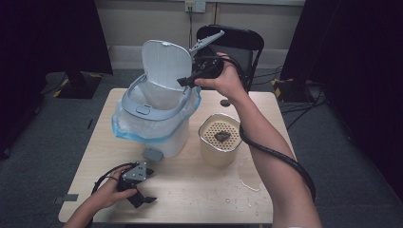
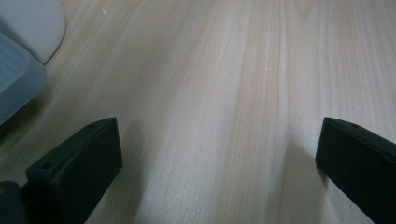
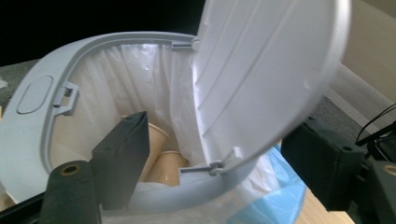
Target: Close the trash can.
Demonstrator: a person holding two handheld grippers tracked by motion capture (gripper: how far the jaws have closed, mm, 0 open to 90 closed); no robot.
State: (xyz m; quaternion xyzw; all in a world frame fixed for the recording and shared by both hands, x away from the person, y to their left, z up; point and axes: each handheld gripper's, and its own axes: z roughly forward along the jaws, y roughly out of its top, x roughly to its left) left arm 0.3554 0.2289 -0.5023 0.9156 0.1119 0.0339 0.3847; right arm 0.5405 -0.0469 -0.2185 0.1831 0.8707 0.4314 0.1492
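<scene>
Nearest to me, low on the worktop (image 1: 199, 190), my left gripper (image 1: 142, 190) rests with its jaws spread wide and nothing between them; the left gripper view shows bare wood grain between the two black jaws, with the bin's pale base and grey foot pedal (image 2: 16, 74) at the edge. A thin wet-looking smear (image 1: 249, 178) lies on the wood towards the right, so anything set down there could slide or pick up the mess.

Further in stands a cream canister (image 1: 219, 140) with a perforated top and a dark scrap (image 1: 222, 137) lying on it. My right forearm passes just above it, and a careless drop of the elbow could knock it over.

Beyond that is the pedal bin (image 1: 157, 118), lined with a white bag (image 3: 140, 84) and a blue one (image 1: 142, 132) spilling over its rim. Its lid (image 1: 166, 64) stands up. My right gripper (image 1: 190, 78) hovers over the bin's mouth, jaws apart and empty, one on each side of the raised lid. Inside, paper cups (image 3: 161, 154) lie at the bottom.

As I judge it, the lid is the weak point: nothing visibly holds it up, so it may fall against my jaws. Pushing it too hard could tip the light bin backwards, and a jaw could snag the loose liner and drag it out.
</scene>
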